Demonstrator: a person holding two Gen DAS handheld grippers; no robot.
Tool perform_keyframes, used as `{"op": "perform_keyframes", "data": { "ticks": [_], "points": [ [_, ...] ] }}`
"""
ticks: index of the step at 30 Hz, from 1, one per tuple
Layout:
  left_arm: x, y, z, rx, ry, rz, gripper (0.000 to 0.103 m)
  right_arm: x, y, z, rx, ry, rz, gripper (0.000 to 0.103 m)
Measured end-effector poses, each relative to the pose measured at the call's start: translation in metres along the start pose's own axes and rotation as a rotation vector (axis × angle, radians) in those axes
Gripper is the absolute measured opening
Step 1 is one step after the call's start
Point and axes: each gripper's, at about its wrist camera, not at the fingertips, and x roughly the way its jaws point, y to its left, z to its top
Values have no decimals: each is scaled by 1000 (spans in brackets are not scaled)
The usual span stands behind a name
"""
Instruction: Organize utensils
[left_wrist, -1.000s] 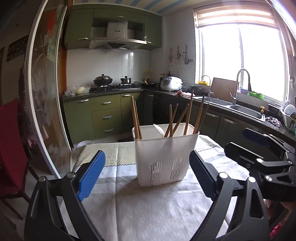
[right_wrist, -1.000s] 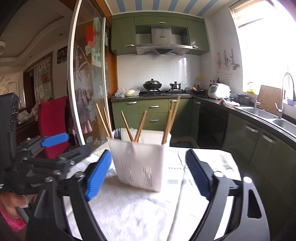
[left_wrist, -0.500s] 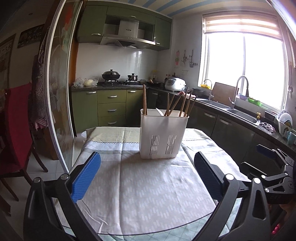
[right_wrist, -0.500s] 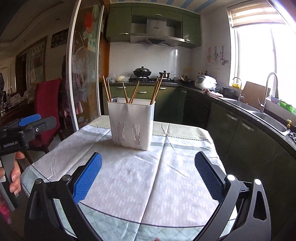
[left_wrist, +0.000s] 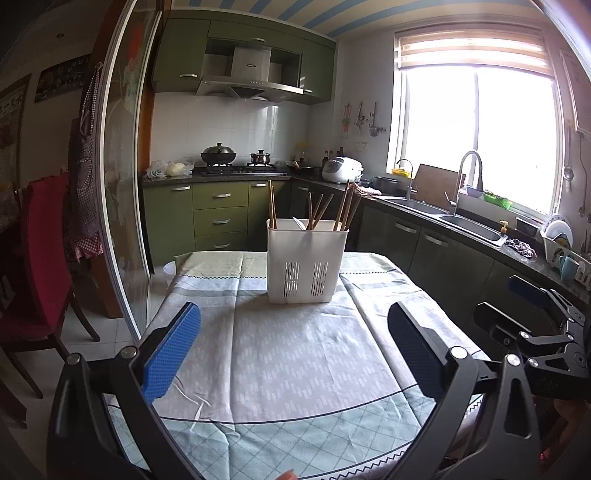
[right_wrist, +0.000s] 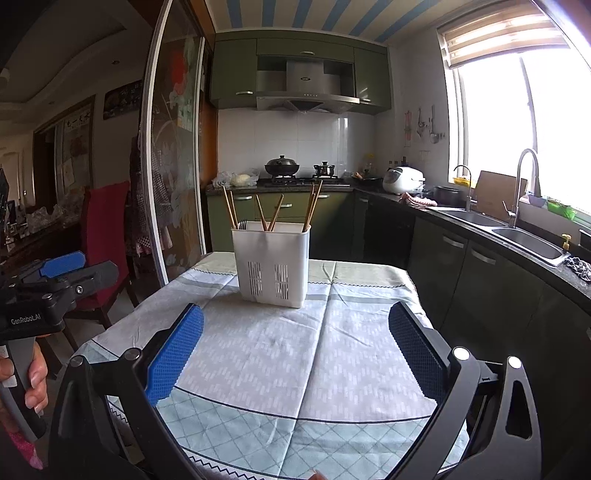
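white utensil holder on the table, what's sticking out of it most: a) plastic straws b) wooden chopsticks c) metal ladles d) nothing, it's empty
b: several wooden chopsticks stand up out of the white utensil holder on the table, leaning at different angles; the right wrist view also shows fork tines just above the rim.

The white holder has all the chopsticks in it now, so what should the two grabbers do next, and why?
Probably just rest. The holder stands upright on the tablecloth with chopsticks in it, no utensils lie loose on the cloth, and both the left gripper and right gripper are open, empty and well away from it.
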Motion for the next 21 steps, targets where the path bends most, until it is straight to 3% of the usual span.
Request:
{"op": "perform_keyframes", "data": {
  "ticks": [21],
  "points": [
    [3,7,2,-12,15,5,97,10,-2,7,14,13,-1,99]
  ]
}}
